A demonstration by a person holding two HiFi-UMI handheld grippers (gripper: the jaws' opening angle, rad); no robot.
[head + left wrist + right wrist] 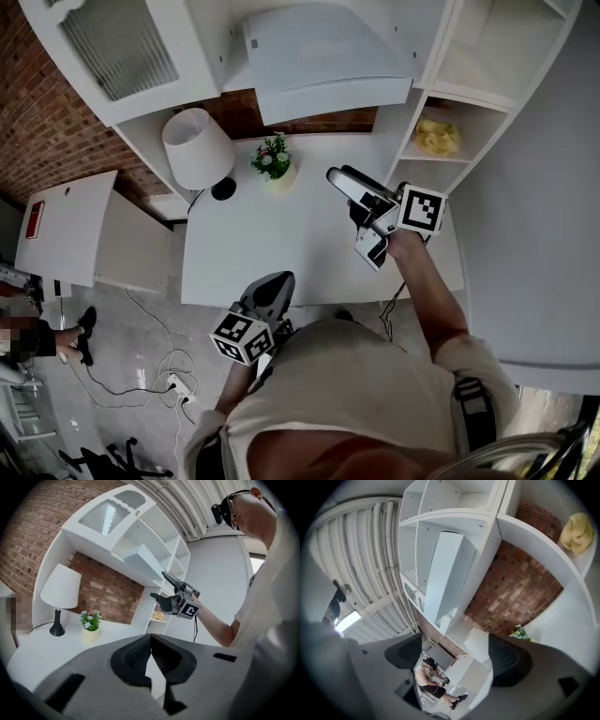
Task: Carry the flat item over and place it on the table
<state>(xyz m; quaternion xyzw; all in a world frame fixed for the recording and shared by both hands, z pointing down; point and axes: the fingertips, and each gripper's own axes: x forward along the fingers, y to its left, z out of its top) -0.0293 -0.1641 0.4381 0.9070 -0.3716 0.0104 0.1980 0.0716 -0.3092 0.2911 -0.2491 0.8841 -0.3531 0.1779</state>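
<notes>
The flat item, a white board (319, 56), leans tilted in the upper shelf compartment; the left gripper view shows the board (140, 560), and so does the right gripper view (446, 573). My right gripper (359, 216) hangs over the right part of the white table (272, 253) with its jaws wide apart and nothing between them. From the left gripper view the right gripper (164, 588) points toward the shelves. My left gripper (267, 292) sits low at the table's front edge, its jaws shut and empty (151, 660).
A white lamp (197, 145) and a small potted plant (274, 159) stand at the table's back. A yellow cloth (436, 136) lies in a right-hand shelf cubby. A lower white side table (66, 225) and floor cables (159, 370) lie left. A person (431, 681) sits further off.
</notes>
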